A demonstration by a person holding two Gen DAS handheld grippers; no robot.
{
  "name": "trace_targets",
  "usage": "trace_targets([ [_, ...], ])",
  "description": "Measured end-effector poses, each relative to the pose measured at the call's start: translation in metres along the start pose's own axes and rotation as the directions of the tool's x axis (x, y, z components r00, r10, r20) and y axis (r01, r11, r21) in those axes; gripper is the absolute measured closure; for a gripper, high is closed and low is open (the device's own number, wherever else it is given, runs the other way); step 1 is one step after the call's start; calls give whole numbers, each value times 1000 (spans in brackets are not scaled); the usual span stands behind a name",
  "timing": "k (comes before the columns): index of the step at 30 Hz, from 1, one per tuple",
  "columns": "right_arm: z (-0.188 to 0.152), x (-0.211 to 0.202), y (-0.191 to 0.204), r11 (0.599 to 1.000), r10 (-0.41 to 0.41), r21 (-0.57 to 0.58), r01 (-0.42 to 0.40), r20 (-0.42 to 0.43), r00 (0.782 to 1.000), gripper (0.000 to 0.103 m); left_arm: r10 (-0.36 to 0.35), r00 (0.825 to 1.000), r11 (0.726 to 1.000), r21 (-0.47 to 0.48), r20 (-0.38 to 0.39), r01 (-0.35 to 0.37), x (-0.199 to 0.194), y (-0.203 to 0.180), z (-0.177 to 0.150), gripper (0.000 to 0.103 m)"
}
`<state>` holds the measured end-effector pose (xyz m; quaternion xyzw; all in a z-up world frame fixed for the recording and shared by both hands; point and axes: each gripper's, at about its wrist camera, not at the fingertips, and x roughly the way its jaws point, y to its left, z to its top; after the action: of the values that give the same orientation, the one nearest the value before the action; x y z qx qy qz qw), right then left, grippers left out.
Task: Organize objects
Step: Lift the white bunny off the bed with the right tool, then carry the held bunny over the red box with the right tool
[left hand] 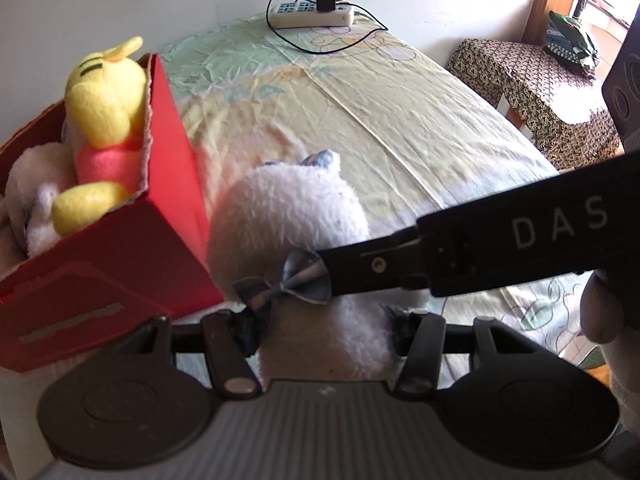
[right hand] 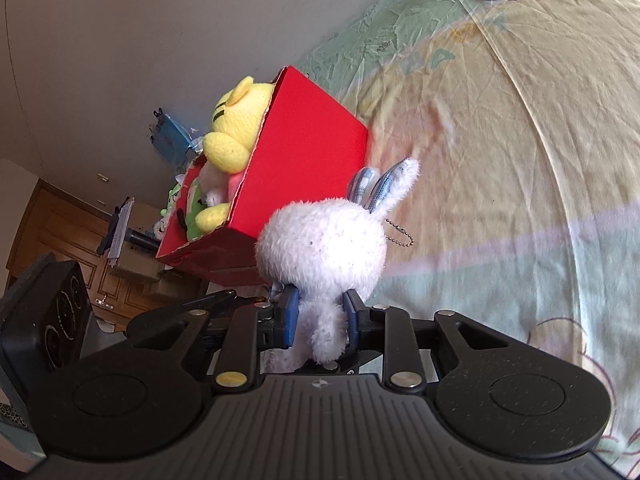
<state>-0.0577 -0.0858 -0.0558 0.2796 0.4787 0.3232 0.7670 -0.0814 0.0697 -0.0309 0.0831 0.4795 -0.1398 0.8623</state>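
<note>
With both our left claw [left hand: 324, 328] and right claw [right hand: 318, 312] clamped on the white plush bunny [right hand: 324, 240], the red box [right hand: 304, 160] just ahead already holds the yellow plush bear [left hand: 106, 96]; the bunny remains outside.

left wrist: steep, close, down over bed | right wrist: shallower | shared: red box [left hand: 176, 184], white plush [right hand: 324, 240]

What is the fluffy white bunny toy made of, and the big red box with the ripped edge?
The fluffy white bunny toy looks like soft plush: its fuzzy pile catches the light, and its ears seem lined with blue fabric. The red box looks like smooth, matte cardboard; its torn rim shows pale, rough fibres.
</note>
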Motion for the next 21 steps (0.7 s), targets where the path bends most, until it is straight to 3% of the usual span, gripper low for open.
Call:
trace_targets([
  [21, -69, 48, 77, 994, -94, 68, 91, 39, 995, 77, -126, 992, 983, 129, -33, 129, -41, 76, -68, 48],
])
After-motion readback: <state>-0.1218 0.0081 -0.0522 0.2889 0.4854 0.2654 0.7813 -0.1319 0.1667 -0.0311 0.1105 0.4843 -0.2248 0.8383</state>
